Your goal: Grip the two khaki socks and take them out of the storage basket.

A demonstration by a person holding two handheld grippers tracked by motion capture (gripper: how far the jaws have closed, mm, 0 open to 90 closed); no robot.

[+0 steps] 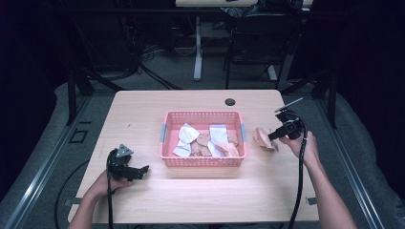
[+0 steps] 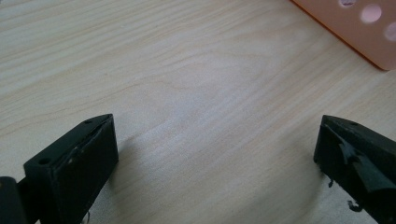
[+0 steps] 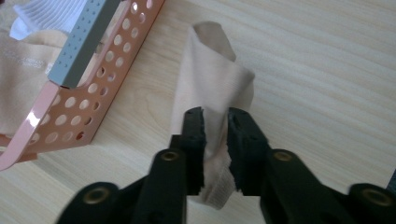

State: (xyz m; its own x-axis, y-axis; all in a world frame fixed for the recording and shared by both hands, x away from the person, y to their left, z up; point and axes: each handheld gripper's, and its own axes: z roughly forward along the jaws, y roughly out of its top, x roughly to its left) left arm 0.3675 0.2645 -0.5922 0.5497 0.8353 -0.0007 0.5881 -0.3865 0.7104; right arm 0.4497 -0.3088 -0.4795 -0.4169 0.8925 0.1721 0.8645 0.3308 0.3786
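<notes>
beside the pink basket (image 1: 204,160), right gripper (image 3: 215,140) jaws clenched on a beige sock (image 3: 217,84); left gripper (image 2: 215,154) jaws released

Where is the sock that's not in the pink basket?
The beige sock lies on the table just right of the pink basket, pinched in the right gripper.

A dark chair (image 1: 260,36) and floor cables (image 1: 157,76) lie beyond the table (image 1: 143,109)
</notes>
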